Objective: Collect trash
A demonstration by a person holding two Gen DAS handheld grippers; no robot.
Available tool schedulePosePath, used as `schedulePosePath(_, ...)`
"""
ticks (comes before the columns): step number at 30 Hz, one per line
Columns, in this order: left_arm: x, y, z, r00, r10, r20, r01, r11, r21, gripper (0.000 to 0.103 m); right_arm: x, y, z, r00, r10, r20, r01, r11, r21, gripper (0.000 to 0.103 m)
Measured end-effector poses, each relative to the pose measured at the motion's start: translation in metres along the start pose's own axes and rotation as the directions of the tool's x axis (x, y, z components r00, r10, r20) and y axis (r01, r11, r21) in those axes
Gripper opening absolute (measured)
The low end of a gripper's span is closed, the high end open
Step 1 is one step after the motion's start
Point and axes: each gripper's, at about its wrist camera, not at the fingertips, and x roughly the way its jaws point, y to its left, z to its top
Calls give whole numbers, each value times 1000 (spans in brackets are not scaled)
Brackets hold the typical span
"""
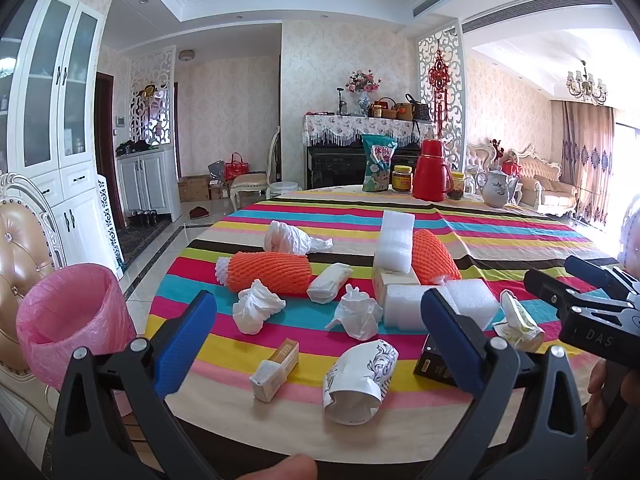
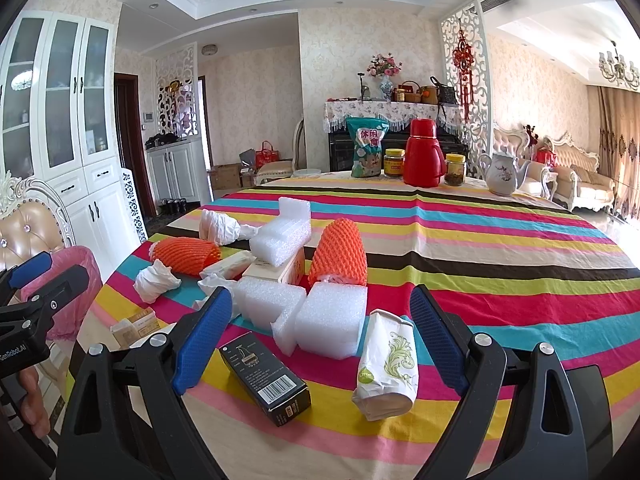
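Across the near half of the striped table point(image 2: 500, 240) the trash is spread out and nothing's been lifted yet, so I'd say this is the very start; both tools just hover at the near edge.

Biggest first: the pink-lined bin point(image 1: 72, 320) sits off the table's left edge, just beside a chair, and it's where everything has to end up; its bottom is cut off so I can't tell what's in it. Next the white foam blocks point(image 2: 320, 320) and two orange foam nets point(image 2: 340, 256) bunched mid-table, touching a small carton underneath them; then the black box point(image 2: 266, 378) and the paper cup point(image 2: 388, 364) lying on its side, both right at the near edge; then the crumpled tissues point(image 1: 256, 306) and a little yellow box point(image 1: 276, 368) over to the left.

The right gripper point(image 2: 320, 344) has its fingers spread wide with nothing between them; the left gripper point(image 1: 320, 340) is spread and empty too.

Best guess for the next move: drop the right one onto the cup or black box, pinch, carry it left to the bin.

Hard to read: the box labels are too small, and the carton under the foam is mostly hidden.
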Motion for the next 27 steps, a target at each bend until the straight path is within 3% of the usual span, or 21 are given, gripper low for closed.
schedulePosePath(27,-1,-2,2,1000,-3,2,3,1000,1,99,-1,2,0,1000,2,1,-2,1000,4,85)
